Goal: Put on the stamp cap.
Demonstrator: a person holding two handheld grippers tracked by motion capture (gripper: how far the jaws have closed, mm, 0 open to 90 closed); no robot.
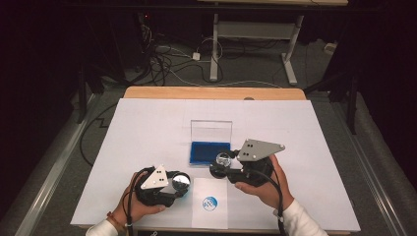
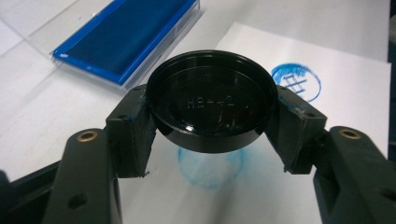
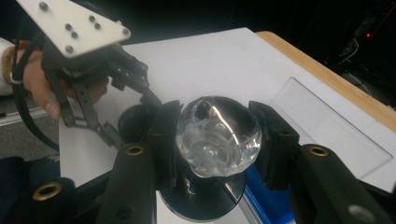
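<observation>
A round black cap (image 2: 212, 105) marked with raised letters sits between the jaws of my left gripper (image 2: 212, 122), which is shut on its rim. In the high view that left gripper (image 1: 179, 183) hovers at the left edge of a small white sheet (image 1: 210, 216). My right gripper (image 3: 218, 140) is shut on the clear ball handle (image 3: 218, 133) of a stamp, whose black base (image 3: 203, 198) hangs below. From above, the right gripper (image 1: 223, 160) holds the stamp (image 1: 224, 158) at the near right corner of the blue ink pad (image 1: 210, 152).
The ink pad's clear lid (image 1: 211, 131) stands open behind it. The small sheet bears a sharp blue round print (image 1: 210, 203) and, in the left gripper view, a fainter blue ring (image 2: 210, 170). A large white sheet (image 1: 147, 132) covers the wooden table (image 1: 211, 92).
</observation>
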